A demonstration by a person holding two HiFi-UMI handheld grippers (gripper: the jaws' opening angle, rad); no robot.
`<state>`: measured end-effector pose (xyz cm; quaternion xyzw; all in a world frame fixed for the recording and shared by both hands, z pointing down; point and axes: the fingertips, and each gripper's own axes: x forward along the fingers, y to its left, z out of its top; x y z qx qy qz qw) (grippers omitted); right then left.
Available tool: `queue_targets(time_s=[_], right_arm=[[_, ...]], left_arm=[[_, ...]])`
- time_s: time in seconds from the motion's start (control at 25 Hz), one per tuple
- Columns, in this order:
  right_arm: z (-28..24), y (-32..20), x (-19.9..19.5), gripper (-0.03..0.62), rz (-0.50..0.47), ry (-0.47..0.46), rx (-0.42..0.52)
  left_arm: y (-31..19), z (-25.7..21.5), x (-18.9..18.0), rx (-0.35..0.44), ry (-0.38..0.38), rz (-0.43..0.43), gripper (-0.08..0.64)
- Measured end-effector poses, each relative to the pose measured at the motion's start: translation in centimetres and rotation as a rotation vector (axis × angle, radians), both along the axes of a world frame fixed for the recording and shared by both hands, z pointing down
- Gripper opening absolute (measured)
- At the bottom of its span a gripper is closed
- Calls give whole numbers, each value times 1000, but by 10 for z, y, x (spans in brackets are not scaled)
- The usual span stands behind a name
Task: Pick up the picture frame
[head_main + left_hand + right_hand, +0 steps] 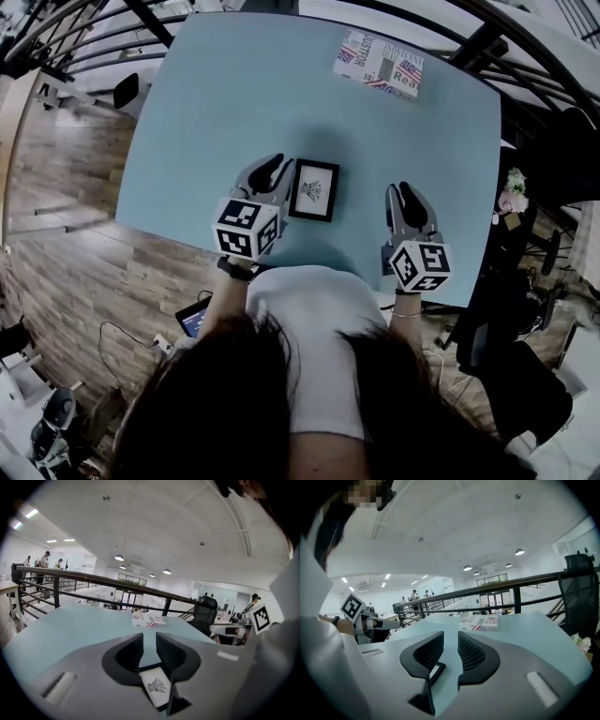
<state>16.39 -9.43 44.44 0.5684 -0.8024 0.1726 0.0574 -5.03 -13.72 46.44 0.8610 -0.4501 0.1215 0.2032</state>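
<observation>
Fingers (129, 654) of left gripper (269, 167) parted and empty, just beside small black rectangular picture frame (314, 190) lying flat on pale blue table (234, 94); right gripper (405, 193) likewise unclenched, holding nothing, apart on frame's other side.

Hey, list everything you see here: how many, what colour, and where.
table: 1, light blue, middle of the head view
picture frame: 1, black with a white picture, flat on the table's near part, just right of the left gripper
printed box: 1, red, white and blue print, table's far edge
railing: 1, dark, beyond the table
flowers: 1 bunch, pink and white, off the table's right side
left gripper: 1, grey and black, beside the frame, jaws slightly apart, gripping nothing
right gripper: 1, grey and black, over bare table right of the frame, jaws slightly apart, empty
</observation>
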Motion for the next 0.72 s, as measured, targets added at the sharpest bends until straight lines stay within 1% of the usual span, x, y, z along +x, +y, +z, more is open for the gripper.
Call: queue_targets(time_s=[0.24,0.36,0.72], right_arm=[[11,-1,-10,69,-3,-8,-36],[19,-2,-17,69,-13,-29,-60],[51,-2,-36,69,-53,-83,-158]], left_arm=[[1,18,1,-46,0,23,84],[1,30,2,-75,-4,29,84],[8,67,1,-164,-19,35,84]])
